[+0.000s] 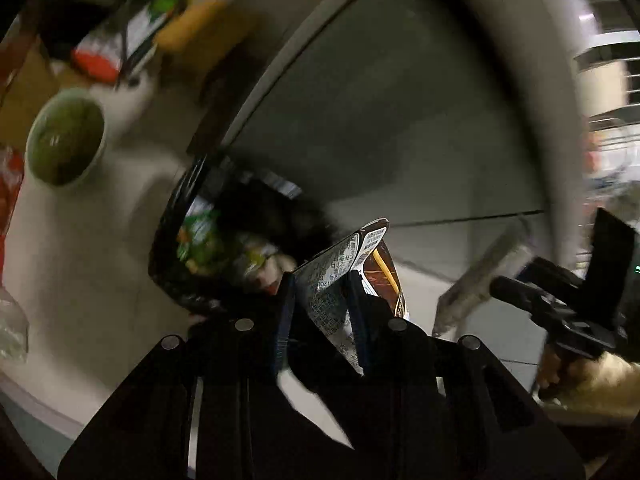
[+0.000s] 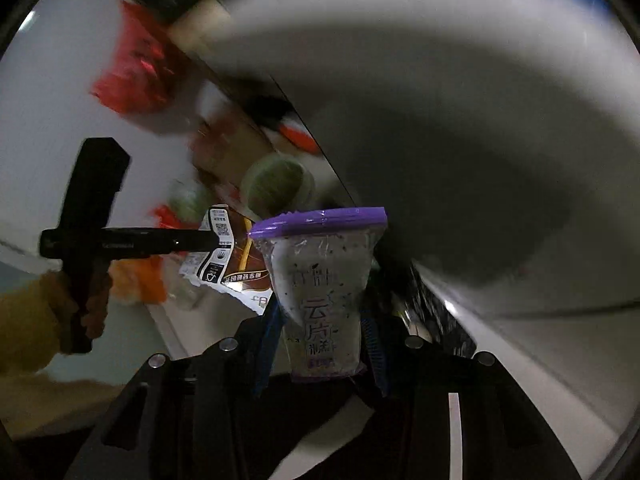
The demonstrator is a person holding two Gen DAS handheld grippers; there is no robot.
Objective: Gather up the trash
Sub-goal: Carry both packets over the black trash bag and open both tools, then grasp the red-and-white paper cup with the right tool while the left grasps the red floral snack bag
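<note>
My left gripper (image 1: 320, 280) is shut on a crumpled brown and silver snack wrapper (image 1: 344, 276), held in the air just right of a black-lined trash bin (image 1: 208, 240) with green wrappers inside. The same wrapper shows in the right wrist view (image 2: 224, 256), with the left gripper (image 2: 128, 242) on it. My right gripper (image 2: 320, 312) is shut on a clear wrapper with a purple top edge (image 2: 320, 280). It also shows at the right edge of the left wrist view (image 1: 560, 304), where its fingers are not clear.
A white table (image 1: 80, 264) carries a green-filled paper cup (image 1: 66, 136), red packets (image 1: 98, 60) and a yellow package (image 1: 200, 20). A crumpled clear bag (image 1: 12, 328) lies at the left edge. Grey floor (image 1: 400, 112) lies beyond. The view is motion-blurred.
</note>
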